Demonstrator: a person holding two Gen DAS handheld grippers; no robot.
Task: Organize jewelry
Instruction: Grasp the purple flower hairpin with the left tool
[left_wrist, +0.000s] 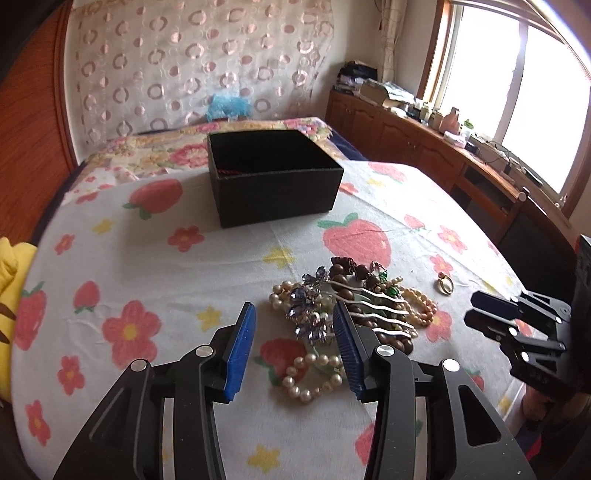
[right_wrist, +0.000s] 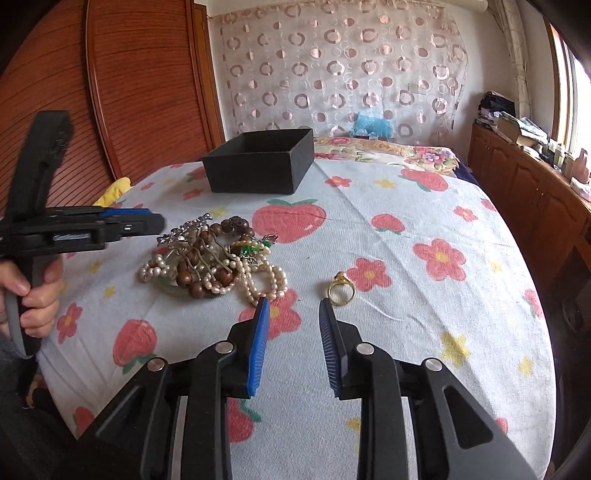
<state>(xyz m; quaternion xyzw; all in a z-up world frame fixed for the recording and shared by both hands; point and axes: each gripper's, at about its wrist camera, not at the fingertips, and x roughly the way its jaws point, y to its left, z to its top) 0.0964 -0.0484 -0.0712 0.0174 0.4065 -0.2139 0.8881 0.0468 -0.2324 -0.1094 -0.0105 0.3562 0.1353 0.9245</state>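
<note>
The jewelry pile (left_wrist: 343, 306) lies tangled on the cloth: pearl strands, brown wooden beads, green stones and a purple crystal piece (left_wrist: 310, 314). A gold ring (right_wrist: 341, 291) stands on edge, apart from the pile, on its right. The black box (left_wrist: 273, 177) sits open-topped beyond the pile, upright, well apart from it.

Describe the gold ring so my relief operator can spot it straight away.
Start at the black box on the strawberry-print cloth, then come toward the cameras to the tangled heap of pearls and brown beads. The gold ring lies alone to the right of that heap, apart from it, just beyond the open right gripper.
</note>
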